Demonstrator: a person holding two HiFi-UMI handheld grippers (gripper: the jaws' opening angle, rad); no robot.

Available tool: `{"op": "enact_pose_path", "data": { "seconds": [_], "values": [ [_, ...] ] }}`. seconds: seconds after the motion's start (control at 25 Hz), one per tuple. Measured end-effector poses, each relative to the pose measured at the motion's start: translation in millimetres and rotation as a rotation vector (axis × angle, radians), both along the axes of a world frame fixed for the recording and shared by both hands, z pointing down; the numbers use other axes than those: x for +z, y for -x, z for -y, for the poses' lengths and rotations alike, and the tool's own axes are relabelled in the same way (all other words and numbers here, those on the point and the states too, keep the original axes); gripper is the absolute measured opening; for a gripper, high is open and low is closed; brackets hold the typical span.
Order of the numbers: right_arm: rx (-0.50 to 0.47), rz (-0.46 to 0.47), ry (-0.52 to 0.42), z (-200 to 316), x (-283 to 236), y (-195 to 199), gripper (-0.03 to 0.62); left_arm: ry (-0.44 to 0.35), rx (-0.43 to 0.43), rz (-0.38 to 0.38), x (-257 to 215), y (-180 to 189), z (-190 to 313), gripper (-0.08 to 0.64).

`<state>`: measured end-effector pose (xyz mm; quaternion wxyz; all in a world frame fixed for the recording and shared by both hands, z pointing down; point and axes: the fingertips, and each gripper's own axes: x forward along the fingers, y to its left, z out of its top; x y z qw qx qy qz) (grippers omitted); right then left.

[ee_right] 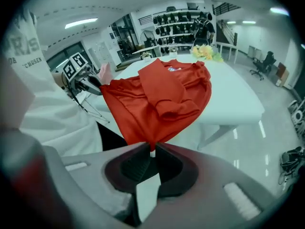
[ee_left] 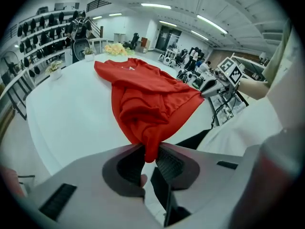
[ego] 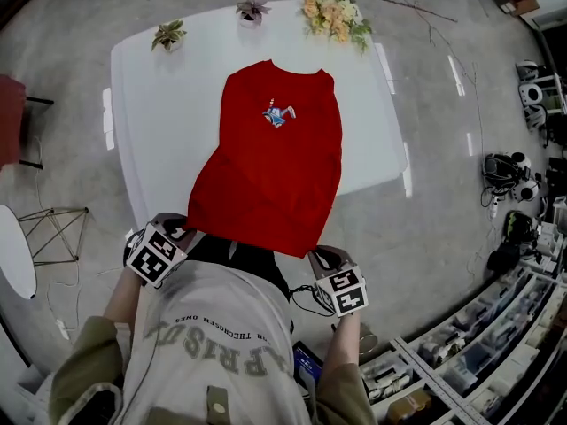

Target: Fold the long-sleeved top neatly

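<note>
The red long-sleeved top [ego: 275, 158] lies chest-up on the white table [ego: 155, 113], sleeves tucked in, with a small print on the chest. Its hem end hangs past the table's near edge toward me, lifted off the surface. My left gripper [ego: 183, 234] is shut on the hem's left corner; in the left gripper view a bunch of red cloth [ee_left: 147, 104] sits pinched between its jaws [ee_left: 150, 150]. My right gripper [ego: 319, 257] is shut on the hem's right corner, where the top [ee_right: 159, 97] narrows to a thin fold in its jaws [ee_right: 152, 150].
Two small potted plants [ego: 168, 35] [ego: 252, 11] and a flower bunch [ego: 335, 16] stand along the table's far edge. A red chair [ego: 11, 118] and a wire stool [ego: 53, 233] are at the left. Shelving with gear [ego: 469, 352] fills the lower right.
</note>
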<state>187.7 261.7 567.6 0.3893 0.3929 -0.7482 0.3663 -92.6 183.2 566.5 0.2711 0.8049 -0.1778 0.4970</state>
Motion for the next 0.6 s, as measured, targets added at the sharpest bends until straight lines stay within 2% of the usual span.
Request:
{"op": "enact_pose_path", "data": {
  "seconds": [0.08,0.12,0.24,0.36,0.44,0.56,0.6],
  "values": [
    [-0.001,0.065,0.026,-3.7,-11.9,1.0,0.037,0.020,-0.011,0.009,-7.5,5.6,-5.8,0.074],
    [0.003,0.093,0.016,3.8,-21.7,-1.8,0.037,0.005,-0.025,0.001,-14.1,4.4,0.4,0.075],
    [-0.011,0.127,-0.067,53.6,-53.8,-23.5,0.037,-0.107,-0.059,-0.039,-39.8,-13.2,49.2,0.075],
    [-0.025,0.116,-0.137,124.6,-67.3,-54.2,0.037,-0.233,-0.092,-0.061,-53.4,-39.0,122.6,0.075],
    [-0.014,0.101,-0.128,167.5,-55.5,-71.2,0.037,-0.284,-0.125,-0.047,-48.5,-53.6,168.7,0.077],
    [0.007,0.047,-0.073,204.4,-18.3,-88.1,0.041,-0.265,-0.206,0.001,-22.0,-63.5,209.5,0.108],
    [0.006,0.023,-0.070,209.1,-9.5,-92.0,0.045,-0.254,-0.234,0.018,-16.0,-61.5,214.7,0.172]
  ]
}}
